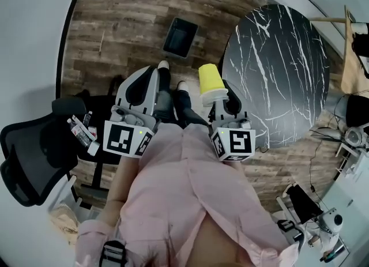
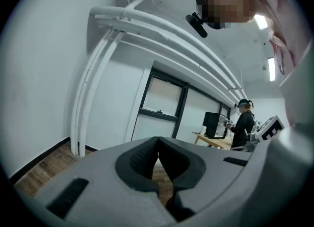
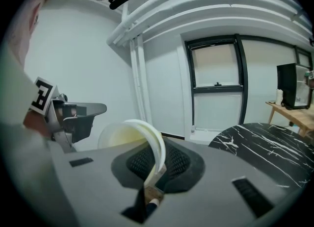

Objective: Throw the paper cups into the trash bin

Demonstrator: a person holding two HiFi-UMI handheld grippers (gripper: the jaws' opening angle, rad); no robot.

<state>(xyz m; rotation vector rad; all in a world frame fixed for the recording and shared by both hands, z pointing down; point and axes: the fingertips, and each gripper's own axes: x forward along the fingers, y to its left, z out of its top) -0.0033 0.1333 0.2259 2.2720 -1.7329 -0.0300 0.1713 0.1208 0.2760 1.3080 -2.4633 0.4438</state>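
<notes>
A yellow paper cup (image 1: 211,82) with a white rim is pinched by its wall in my right gripper (image 1: 221,100), bottom pointing away from me. In the right gripper view the cup's white rim (image 3: 153,148) stands between the shut jaws. My left gripper (image 1: 140,90) hangs beside it on the left, jaws shut with nothing between them (image 2: 158,153). A dark rectangular trash bin (image 1: 180,37) stands on the wooden floor ahead, beyond both grippers and left of the table.
A round black marble-pattern table (image 1: 277,70) stands to the right. A black office chair (image 1: 34,150) with bottles (image 1: 81,132) beside it is at the left. Cables and equipment lie at the right edge. Another person (image 2: 243,123) stands far off by a desk.
</notes>
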